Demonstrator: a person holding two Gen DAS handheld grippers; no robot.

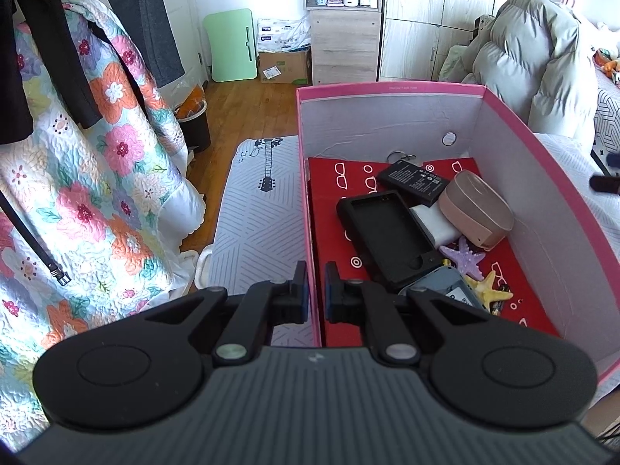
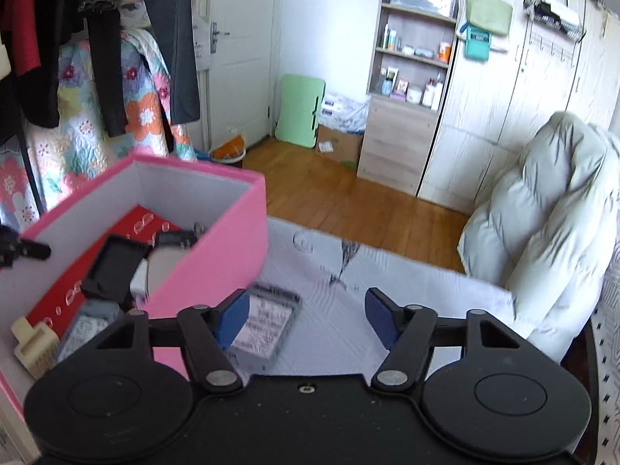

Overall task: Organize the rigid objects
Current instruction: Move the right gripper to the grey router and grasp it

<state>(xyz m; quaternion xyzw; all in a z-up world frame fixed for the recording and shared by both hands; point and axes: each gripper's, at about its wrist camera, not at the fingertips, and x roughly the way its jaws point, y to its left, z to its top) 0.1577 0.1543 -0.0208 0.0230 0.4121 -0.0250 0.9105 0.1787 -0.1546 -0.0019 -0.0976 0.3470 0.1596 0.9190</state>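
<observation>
The left tongs (image 1: 316, 285) are pinched shut on the near left wall of the pink box (image 1: 542, 162), one pad outside it and one inside. The right tongs (image 2: 304, 319) stand wide with nothing between their pads, over the pale patterned bedcover (image 2: 387, 290) just beside the box; no earlier view is given for them.

Inside the box, on a red liner (image 1: 329, 213) printed with white glasses, lie a black case (image 1: 383, 232), a flat black battery (image 1: 414, 182), a white block (image 1: 434, 224), a tan oval case (image 1: 476, 205), a purple starfish (image 1: 465, 255), a yellow starfish (image 1: 486, 286) and a grey device (image 1: 453, 286) partly hidden behind the left tongs.

Outside the box, against its pink wall on the bedcover, lies a grey device with a white label (image 2: 267, 325), just beside the right tongs' left pad; the picture there is blurred.

A puffy pale jacket (image 2: 542, 232) slumps past the bedcover's far edge. A floral quilt (image 1: 97, 193) hangs to the left under dark clothes (image 1: 46, 58).
</observation>
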